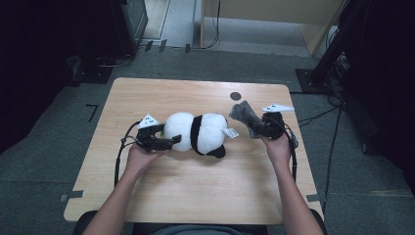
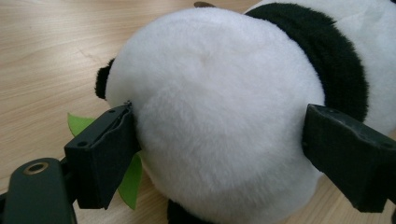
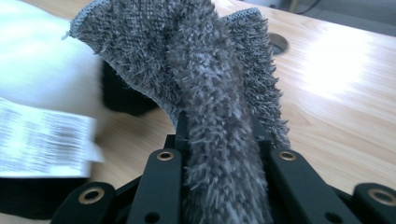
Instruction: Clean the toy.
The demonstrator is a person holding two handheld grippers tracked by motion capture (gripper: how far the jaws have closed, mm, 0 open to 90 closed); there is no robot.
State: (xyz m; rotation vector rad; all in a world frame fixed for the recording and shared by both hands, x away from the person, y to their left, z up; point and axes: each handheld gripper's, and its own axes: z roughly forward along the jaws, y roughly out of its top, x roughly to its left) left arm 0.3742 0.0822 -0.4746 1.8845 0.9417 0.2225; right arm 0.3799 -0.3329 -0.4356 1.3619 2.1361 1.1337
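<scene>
Grey cloth (image 3: 219, 107) was clamped in the closed right gripper (image 1: 262, 128), raised beside the panda plush (image 1: 198, 133) lying mid-table. Left gripper (image 2: 219, 140) straddled its head, jaws wide. Wiping likely came next, requiring a steadied plush.

I see a white plush panda (image 1: 198, 132) with a black band and black ears, a green leaf (image 2: 130, 179), a fuzzy grey cloth (image 3: 210, 107), black jaws, and a pale wood-grain bench (image 1: 195, 186).
</scene>
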